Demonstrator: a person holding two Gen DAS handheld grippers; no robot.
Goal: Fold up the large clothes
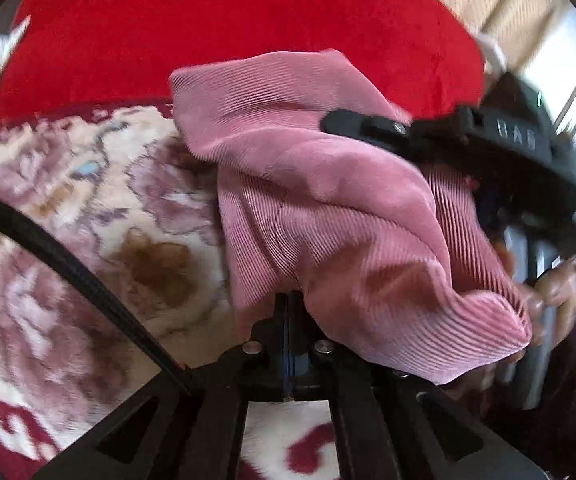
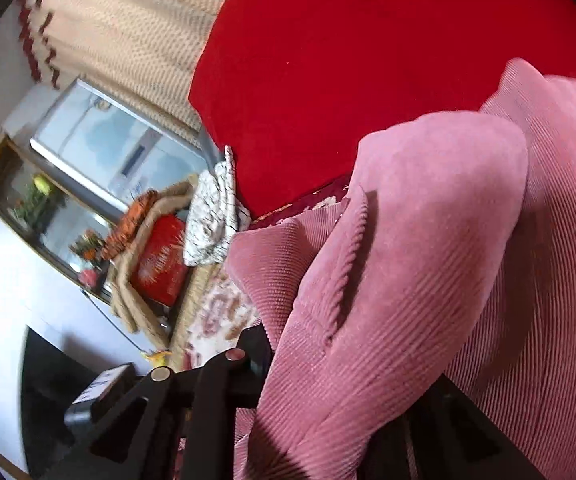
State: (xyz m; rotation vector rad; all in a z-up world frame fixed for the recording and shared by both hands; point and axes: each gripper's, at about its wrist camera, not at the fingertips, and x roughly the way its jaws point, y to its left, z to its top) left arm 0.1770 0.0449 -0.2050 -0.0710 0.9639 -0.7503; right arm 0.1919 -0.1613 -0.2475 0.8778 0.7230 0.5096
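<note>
A pink corduroy garment (image 1: 312, 200) hangs bunched above a floral blanket (image 1: 87, 208). My left gripper (image 1: 292, 304) is shut on a fold of it at its lower edge. My right gripper shows in the left wrist view as a black body (image 1: 488, 140) at the garment's right side, with a hand (image 1: 548, 292) below it. In the right wrist view the pink garment (image 2: 428, 260) drapes over my right gripper and hides its fingertips; only the left finger base (image 2: 223, 376) shows.
A red cushion (image 1: 207, 28) lies behind the garment, also in the right wrist view (image 2: 348, 60). A black cable (image 1: 67, 264) crosses the blanket at left. A cream knitted throw (image 2: 127, 28), a white patterned cloth (image 2: 211, 216) and a red box (image 2: 159, 264) lie to the left.
</note>
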